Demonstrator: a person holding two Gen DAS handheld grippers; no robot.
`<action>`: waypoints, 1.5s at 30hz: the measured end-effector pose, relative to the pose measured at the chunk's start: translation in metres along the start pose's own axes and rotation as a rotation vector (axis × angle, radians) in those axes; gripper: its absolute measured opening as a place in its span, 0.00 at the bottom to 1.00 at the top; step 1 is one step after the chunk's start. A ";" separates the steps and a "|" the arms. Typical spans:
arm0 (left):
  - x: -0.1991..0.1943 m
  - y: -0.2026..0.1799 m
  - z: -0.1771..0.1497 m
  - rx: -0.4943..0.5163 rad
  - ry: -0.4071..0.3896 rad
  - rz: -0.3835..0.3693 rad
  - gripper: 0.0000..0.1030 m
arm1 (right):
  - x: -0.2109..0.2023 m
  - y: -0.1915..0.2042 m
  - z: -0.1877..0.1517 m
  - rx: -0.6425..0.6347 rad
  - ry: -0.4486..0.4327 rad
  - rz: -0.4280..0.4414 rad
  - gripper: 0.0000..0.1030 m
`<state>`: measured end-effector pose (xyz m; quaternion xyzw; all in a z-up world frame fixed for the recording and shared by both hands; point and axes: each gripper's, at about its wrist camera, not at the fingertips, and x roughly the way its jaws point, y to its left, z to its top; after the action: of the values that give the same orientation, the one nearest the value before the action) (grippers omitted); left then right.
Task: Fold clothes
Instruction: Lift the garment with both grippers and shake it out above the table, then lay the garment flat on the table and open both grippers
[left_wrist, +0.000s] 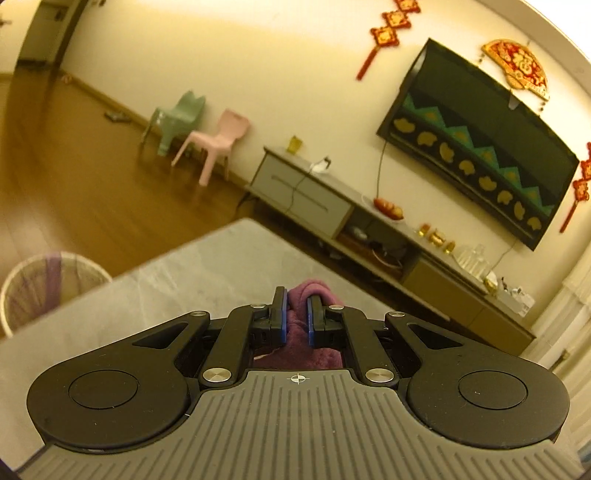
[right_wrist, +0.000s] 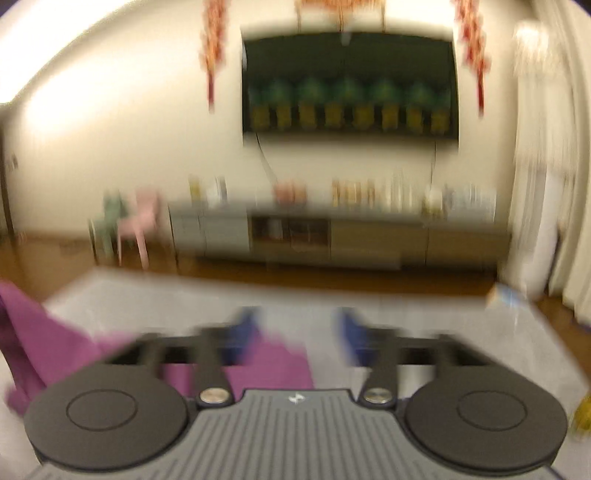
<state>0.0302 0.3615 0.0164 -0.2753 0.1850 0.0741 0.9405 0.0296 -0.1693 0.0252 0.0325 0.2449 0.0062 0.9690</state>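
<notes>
A purple garment (left_wrist: 301, 295) is bunched between the blue pads of my left gripper (left_wrist: 296, 314), which is shut on it and holds it above the grey table (left_wrist: 192, 280). In the blurred right wrist view the same purple garment (right_wrist: 55, 339) hangs at the left and spreads under the left finger. My right gripper (right_wrist: 299, 332) is open, its fingers wide apart over the grey table (right_wrist: 424, 317), with nothing between them.
A white mesh laundry basket (left_wrist: 48, 280) with purple cloth stands left of the table. Beyond the table are a TV cabinet (left_wrist: 369, 236), a wall TV (left_wrist: 476, 140), and green and pink chairs (left_wrist: 210, 144) on the wood floor.
</notes>
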 end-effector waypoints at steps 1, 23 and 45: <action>-0.003 0.005 -0.003 -0.012 0.010 -0.004 0.00 | 0.031 -0.006 -0.016 0.051 0.068 -0.006 0.84; 0.003 -0.048 0.087 0.022 -0.010 -0.122 0.00 | -0.070 -0.073 0.057 0.129 -0.215 -0.061 0.02; 0.172 -0.044 -0.014 0.406 0.292 0.169 0.26 | 0.201 -0.038 -0.045 -0.122 0.379 -0.154 0.68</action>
<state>0.1949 0.3238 -0.0400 -0.0722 0.3523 0.0731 0.9302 0.1854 -0.1989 -0.1122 -0.0467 0.4236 -0.0473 0.9034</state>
